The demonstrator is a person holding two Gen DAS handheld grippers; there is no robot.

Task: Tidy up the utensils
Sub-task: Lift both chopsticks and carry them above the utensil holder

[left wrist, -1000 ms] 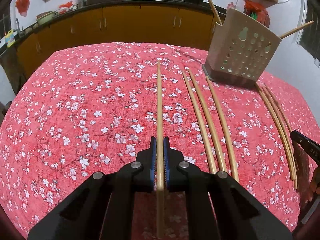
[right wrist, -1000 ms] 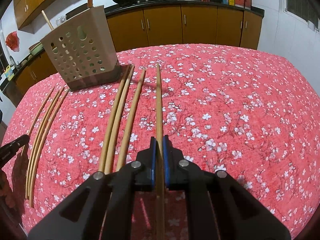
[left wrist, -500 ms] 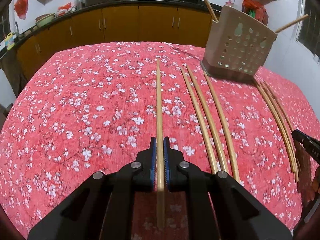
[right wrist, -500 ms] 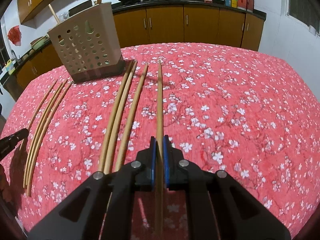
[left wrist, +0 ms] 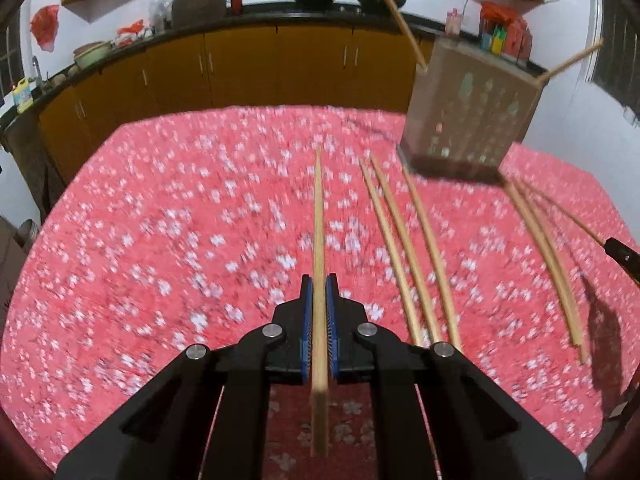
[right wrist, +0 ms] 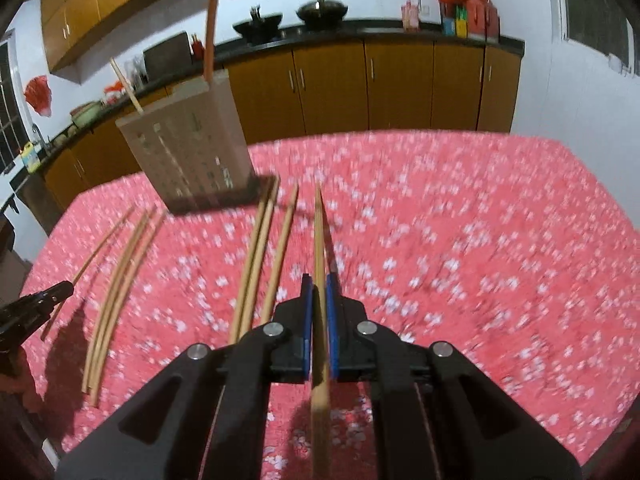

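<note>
Both our grippers lifted higher off the tablecloth [left wrist: 160, 240]; left gripper [left wrist: 319, 292] and right gripper [right wrist: 319, 292] each clamp a chopstick [left wrist: 319, 240] [right wrist: 319, 248]. Holder [right wrist: 188, 156] ahead, loose chopsticks [right wrist: 256, 256] beside.

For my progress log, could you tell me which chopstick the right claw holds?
The rightmost chopstick, clamped in the right claw; those on the cloth lie loose to its left.

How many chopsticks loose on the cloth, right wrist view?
7: three chopsticks just left of the right tongs' held chopstick; four far left, beside the holder. Blur may hide others.
</note>
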